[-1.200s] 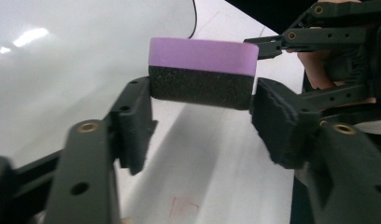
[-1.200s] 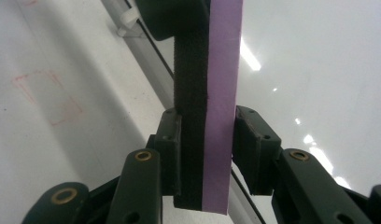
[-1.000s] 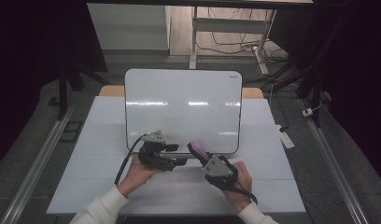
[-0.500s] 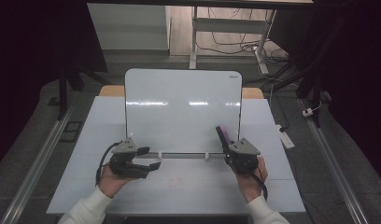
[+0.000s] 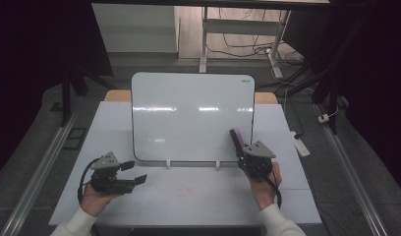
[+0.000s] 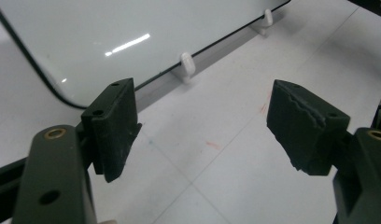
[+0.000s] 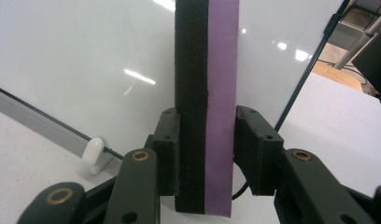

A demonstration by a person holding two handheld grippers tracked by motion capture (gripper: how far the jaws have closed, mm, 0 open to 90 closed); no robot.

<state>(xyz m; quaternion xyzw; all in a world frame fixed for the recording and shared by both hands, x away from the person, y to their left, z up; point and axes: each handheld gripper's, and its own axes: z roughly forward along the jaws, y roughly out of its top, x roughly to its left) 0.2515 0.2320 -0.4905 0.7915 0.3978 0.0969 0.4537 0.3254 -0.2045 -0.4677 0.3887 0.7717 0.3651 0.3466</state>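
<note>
A whiteboard [image 5: 191, 115] stands tilted on small white feet at the middle of the white table [image 5: 188, 196]; its surface looks blank. My right gripper [image 5: 240, 147] at the board's lower right corner is shut on a purple and black eraser [image 5: 236, 138], which points up toward the board. In the right gripper view the eraser [image 7: 206, 93] stands upright between the jaws, close before the whiteboard [image 7: 86, 60]. My left gripper [image 5: 132, 172] is open near the table's front left, empty, with the whiteboard's [image 6: 86, 42] lower corner beyond its jaws.
Faint red marks [image 6: 212, 144] stain the table in front of the board. Metal rails [image 5: 41, 162] run along both sides of the table. A desk frame and cables [image 5: 247, 44] lie on the floor behind. A small white object [image 5: 300, 145] lies at the table's right edge.
The two hands have moved apart from the middle: the left gripper went to the front left and opened, the right carried the eraser to the board's lower right corner.
</note>
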